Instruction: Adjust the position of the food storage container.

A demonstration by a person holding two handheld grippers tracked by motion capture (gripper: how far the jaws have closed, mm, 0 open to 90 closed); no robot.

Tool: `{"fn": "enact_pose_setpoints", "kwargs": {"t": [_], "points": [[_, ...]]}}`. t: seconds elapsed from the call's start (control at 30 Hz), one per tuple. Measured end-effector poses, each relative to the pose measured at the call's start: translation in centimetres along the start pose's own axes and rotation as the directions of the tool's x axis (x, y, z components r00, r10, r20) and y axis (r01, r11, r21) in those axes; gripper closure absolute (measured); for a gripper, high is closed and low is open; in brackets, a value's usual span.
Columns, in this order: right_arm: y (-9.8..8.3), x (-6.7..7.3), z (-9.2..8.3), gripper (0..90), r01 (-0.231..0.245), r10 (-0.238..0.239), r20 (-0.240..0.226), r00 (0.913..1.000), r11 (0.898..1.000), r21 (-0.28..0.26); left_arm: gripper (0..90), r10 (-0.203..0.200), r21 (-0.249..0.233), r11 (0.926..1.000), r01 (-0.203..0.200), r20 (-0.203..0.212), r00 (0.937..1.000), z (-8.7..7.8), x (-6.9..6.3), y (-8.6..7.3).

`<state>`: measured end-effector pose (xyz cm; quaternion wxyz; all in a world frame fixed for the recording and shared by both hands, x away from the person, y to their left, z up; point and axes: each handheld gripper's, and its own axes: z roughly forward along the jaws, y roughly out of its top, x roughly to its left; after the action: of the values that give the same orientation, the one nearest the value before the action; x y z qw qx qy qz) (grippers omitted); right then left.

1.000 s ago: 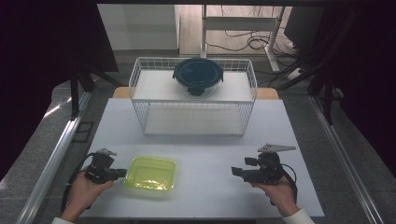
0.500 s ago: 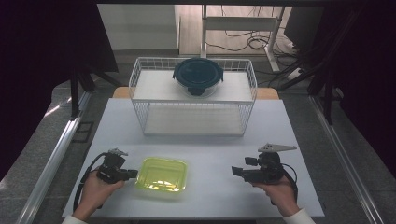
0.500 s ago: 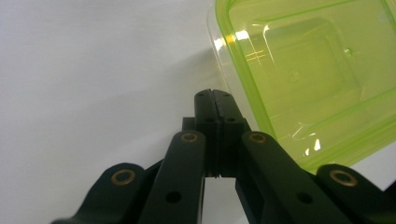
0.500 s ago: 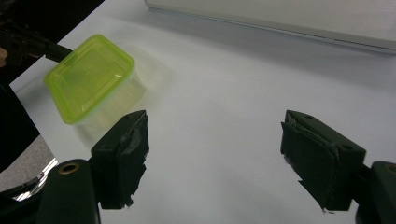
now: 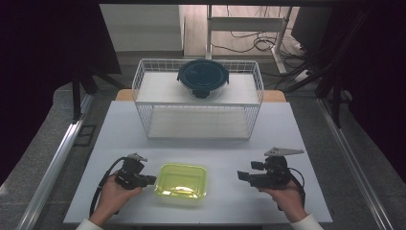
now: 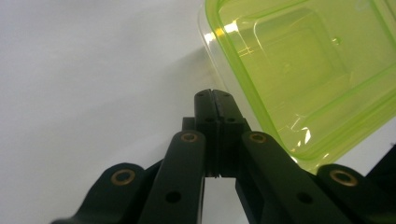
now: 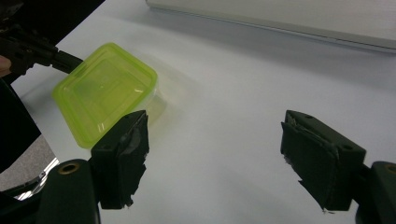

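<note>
Glossy translucent plastic container (image 5: 181, 180) (green lid), matt white table (image 5: 230, 153)

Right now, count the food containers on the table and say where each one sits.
2. The yellow-green lidded container sits on the white table near its front edge, between the two hand-held grippers. The round dark-lidded container rests on top of the white wire rack at the back.

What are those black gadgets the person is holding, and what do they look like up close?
Each hand holds a black hand-held gripper: the left gripper and the right gripper. Both are built from black linked bars joined by brass-coloured rivets, and a black cable trails from each. The right gripper carries a grey three-cornered plate on top, and its fingers have worn, ragged black pads. White sleeve cuffs show at the wrists.
</note>
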<state>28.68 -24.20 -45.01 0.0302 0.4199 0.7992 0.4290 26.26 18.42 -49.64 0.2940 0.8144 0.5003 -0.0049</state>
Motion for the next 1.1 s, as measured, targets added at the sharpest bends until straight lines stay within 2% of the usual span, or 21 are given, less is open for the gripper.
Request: {"fn": "enact_pose_setpoints", "kwargs": {"t": [0.43, 0.7, 0.8, 0.9, 1.03, 1.1], "points": [[0.0, 0.0, -0.1, 23.2, 0.003, -0.003, 0.002, 1.0, 1.0, 0.003, 90.0, 0.057, 0.014, 0.9982, -0.058, 0.057, 0.9967, 1.4, -2.9, 1.1], [0.0, -0.1, 0.0, 23.3, 0.001, -0.001, 0.004, 1.0, 1.0, 0.005, 90.0, 0.082, 0.014, 0.9965, -0.083, 0.076, 0.9937, 2.1, -3.7, 1.6], [-0.1, -0.2, -0.1, 23.2, 0.001, -0.001, 0.005, 1.0, 1.0, 0.004, 90.0, 0.075, 0.008, 0.9971, -0.076, 0.077, 0.9943, 2.1, -3.7, 1.5], [-0.1, -0.2, -0.1, 23.2, 0.0, 0.0, 0.007, 1.0, 1.0, 0.002, 90.0, 0.061, 0.002, 0.9981, -0.062, 0.057, 0.9965, 2.1, -3.4, 1.5], [-0.1, -0.2, -0.1, 23.2, -0.002, 0.002, 0.005, 1.0, 1.0, 0.0, 90.0, 0.037, -0.042, 0.9985, -0.035, 0.05, 0.998, 1.3, -2.7, 1.2], [-0.2, -0.2, -0.1, 23.3, -0.002, 0.002, 0.005, 1.0, 1.0, 0.003, 89.8, 0.022, -0.087, 0.996, -0.017, 0.048, 0.9986, 0.5, -2.5, 1.1]]}}
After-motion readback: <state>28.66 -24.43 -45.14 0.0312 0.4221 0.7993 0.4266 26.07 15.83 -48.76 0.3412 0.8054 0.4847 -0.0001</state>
